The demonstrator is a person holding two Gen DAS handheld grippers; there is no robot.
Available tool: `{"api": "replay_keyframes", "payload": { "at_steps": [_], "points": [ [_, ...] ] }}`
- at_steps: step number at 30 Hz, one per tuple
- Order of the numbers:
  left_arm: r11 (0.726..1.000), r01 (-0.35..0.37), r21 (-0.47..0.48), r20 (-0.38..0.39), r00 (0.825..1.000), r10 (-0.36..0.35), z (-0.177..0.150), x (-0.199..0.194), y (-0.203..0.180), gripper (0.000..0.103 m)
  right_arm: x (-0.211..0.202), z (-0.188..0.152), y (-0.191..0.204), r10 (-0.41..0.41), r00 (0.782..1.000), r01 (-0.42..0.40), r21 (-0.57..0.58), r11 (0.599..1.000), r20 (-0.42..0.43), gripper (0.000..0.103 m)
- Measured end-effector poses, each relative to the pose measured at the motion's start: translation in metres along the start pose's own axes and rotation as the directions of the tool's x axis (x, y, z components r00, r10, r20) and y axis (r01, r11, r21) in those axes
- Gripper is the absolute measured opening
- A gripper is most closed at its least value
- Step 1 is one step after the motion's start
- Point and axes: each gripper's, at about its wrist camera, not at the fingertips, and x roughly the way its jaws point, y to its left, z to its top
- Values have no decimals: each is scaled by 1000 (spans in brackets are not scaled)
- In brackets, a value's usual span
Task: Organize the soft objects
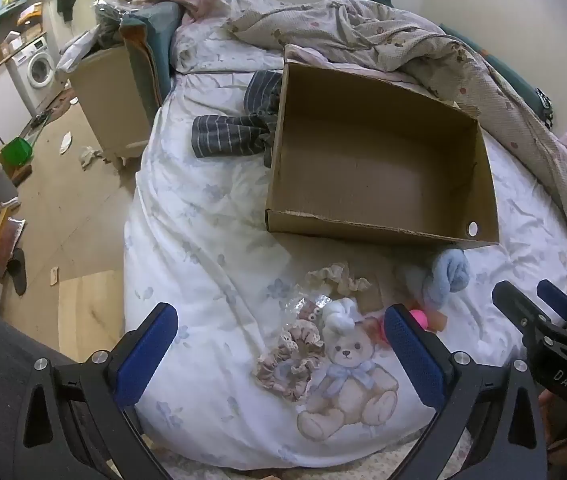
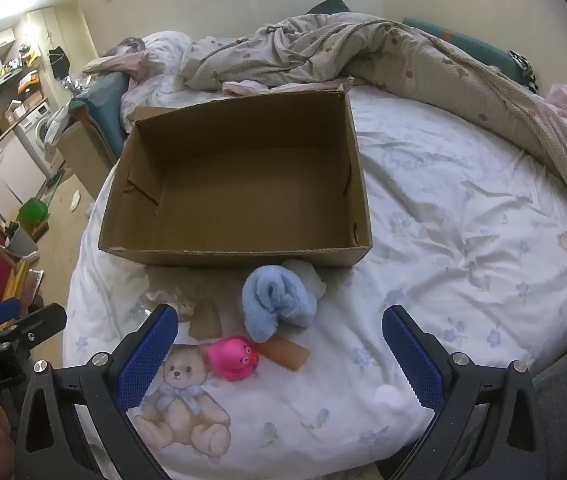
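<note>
An empty brown cardboard box [image 1: 379, 160] [image 2: 239, 188] lies on the bed. In front of it are a fluffy blue sock roll [image 1: 449, 276] [image 2: 279, 300], a pink rubber toy [image 2: 233, 358] [image 1: 418, 317], an orange-brown tube [image 2: 287, 354], beige frilly scrunchies [image 1: 295, 360], a cream scrunchie [image 1: 337, 276] and a white fluffy piece [image 1: 341, 318]. My left gripper [image 1: 281, 352] hangs open above the scrunchies, holding nothing. My right gripper [image 2: 279, 354] stands open over the pink toy and tube, also empty. A white pom-pom [image 2: 389, 396] lies by its right finger.
A striped grey garment [image 1: 235, 132] lies left of the box. A rumpled quilt [image 1: 403, 40] [image 2: 363, 48] is heaped behind it. A teddy bear print [image 1: 347, 388] marks the sheet. The bed's left edge drops to a cluttered floor with a green dustpan [image 1: 17, 152].
</note>
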Motion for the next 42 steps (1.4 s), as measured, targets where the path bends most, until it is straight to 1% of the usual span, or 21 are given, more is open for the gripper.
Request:
{"api": "replay_keyframes", "payload": {
  "at_steps": [8,11,23,42],
  "points": [
    [1000,1,-4,-1,1000,-1,1,4,2,103,0,0,0,-7,1000,7,-4,1000,-7,103],
    [1000,0,-4,2,1000,0,-1,-1,3,103,0,0,0,-12,1000,12,-3,1000,-3,103],
    [1000,0,-8,-12,1000,0,-1,1,2,103,-1,0,0,-9,1000,9,-1,1000,-5,103],
    [1000,1,-9,-11,1000,-2,-1,2,2,103,0,0,-1,-8,1000,8,-1,1000,-7,103]
  ]
}}
